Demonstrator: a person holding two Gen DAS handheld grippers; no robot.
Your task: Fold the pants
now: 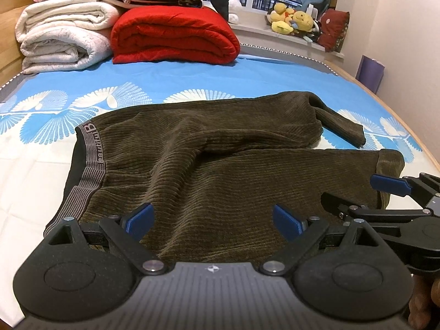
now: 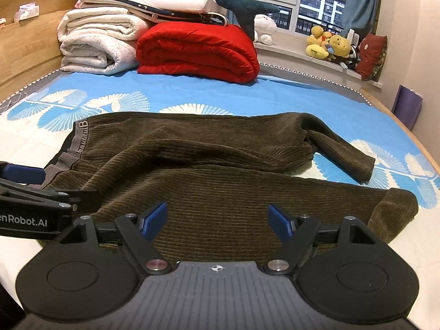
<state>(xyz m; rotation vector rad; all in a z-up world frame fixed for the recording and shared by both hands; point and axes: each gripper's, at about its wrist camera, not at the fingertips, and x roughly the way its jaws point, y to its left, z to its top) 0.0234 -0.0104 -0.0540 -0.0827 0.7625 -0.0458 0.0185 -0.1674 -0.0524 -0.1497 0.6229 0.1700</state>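
Dark olive corduroy pants (image 1: 209,162) lie spread on the bed, grey waistband (image 1: 88,165) at the left, leg ends at the right; the far leg's end (image 1: 343,126) is bent back and rumpled. They also show in the right wrist view (image 2: 220,170). My left gripper (image 1: 213,220) is open and empty, just above the near edge of the pants by the waist side. My right gripper (image 2: 218,220) is open and empty over the near leg, and shows in the left wrist view (image 1: 385,192) at the right.
Folded white quilts (image 1: 63,38) and a red quilt (image 1: 176,35) are stacked at the back of the bed. A wooden headboard (image 2: 27,41) runs along the left. Plush toys (image 1: 294,22) sit on the window sill. The bed's right edge (image 1: 398,110) is near the leg ends.
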